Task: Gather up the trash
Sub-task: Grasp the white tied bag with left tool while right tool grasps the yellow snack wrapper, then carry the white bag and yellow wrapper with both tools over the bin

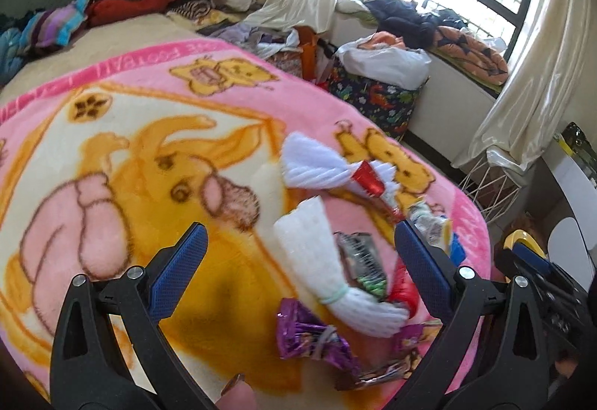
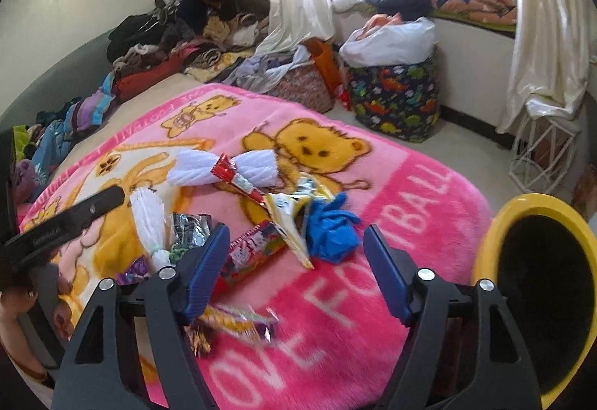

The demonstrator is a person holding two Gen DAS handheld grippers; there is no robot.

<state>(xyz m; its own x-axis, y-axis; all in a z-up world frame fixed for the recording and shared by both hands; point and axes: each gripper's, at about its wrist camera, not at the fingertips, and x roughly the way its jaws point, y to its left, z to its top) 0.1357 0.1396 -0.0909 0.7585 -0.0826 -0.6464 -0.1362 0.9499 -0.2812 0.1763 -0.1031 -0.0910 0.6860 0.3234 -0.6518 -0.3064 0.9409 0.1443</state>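
Trash lies scattered on a pink bear blanket [image 2: 373, 186]. In the right wrist view I see a blue glove [image 2: 332, 231], a yellow-white wrapper [image 2: 291, 216], a colourful candy box [image 2: 253, 253], a red wrapper [image 2: 235, 175], a silver wrapper [image 2: 188, 227] and two white pleated bundles [image 2: 224, 167]. A yellow bin [image 2: 488, 253] with a dark inside stands at the right. My right gripper [image 2: 294, 246] is open above the candy box and glove. My left gripper [image 1: 298, 246] is open over a white bundle [image 1: 317, 253], a silver wrapper [image 1: 360, 257] and a purple wrapper [image 1: 309, 335].
A heap of clothes [image 2: 194, 33] lies at the far side of the bed. A dinosaur-print basket [image 2: 399, 100] with a white bag stands by the window wall. A white wire stand [image 2: 541, 156] is under the curtain [image 2: 541, 37]. The bed edge drops off at the right.
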